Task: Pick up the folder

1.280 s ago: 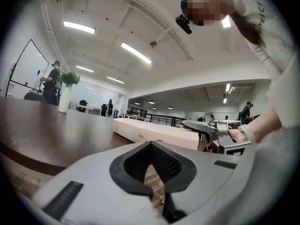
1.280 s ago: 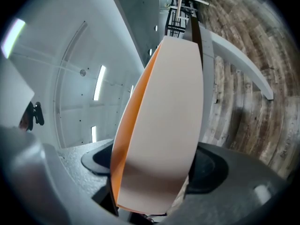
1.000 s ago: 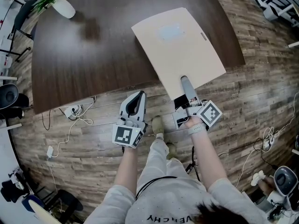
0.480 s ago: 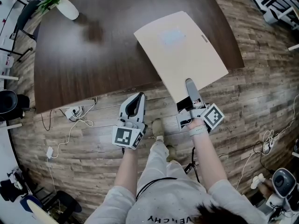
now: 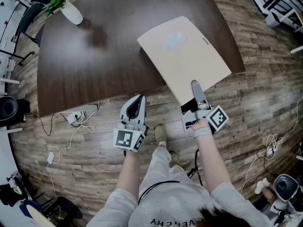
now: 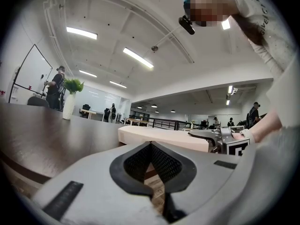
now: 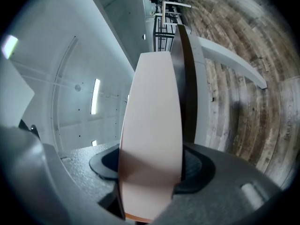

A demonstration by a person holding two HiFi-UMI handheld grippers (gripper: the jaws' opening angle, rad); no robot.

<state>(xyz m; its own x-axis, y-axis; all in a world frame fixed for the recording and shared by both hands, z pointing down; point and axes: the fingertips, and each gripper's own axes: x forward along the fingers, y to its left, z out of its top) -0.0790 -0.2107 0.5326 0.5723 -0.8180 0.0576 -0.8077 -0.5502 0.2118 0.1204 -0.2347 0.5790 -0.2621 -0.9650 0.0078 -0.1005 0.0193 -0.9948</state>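
The beige folder [image 5: 184, 56] lies on the dark wooden table [image 5: 94, 65], its near corner jutting past the table edge. My right gripper [image 5: 196, 91] reaches level over that corner. Its jaws are closing with the folder [image 7: 152, 125] between them, and both pads touch it. My left gripper [image 5: 137, 100] hovers over the floor just short of the table edge, left of the folder, shut and holding nothing. In the left gripper view the folder [image 6: 159, 136] shows edge-on beyond the closed jaws [image 6: 151, 146].
A white vase with a green plant [image 5: 71, 11] stands at the table's far left corner. A power strip and cables [image 5: 75, 117] lie on the wood floor below the table edge. The person's shoes [image 5: 160, 132] show between the grippers.
The right gripper's jaws have closed in on the folder's overhanging corner. The left gripper has risen a little. The folder has stayed where it was on the table.
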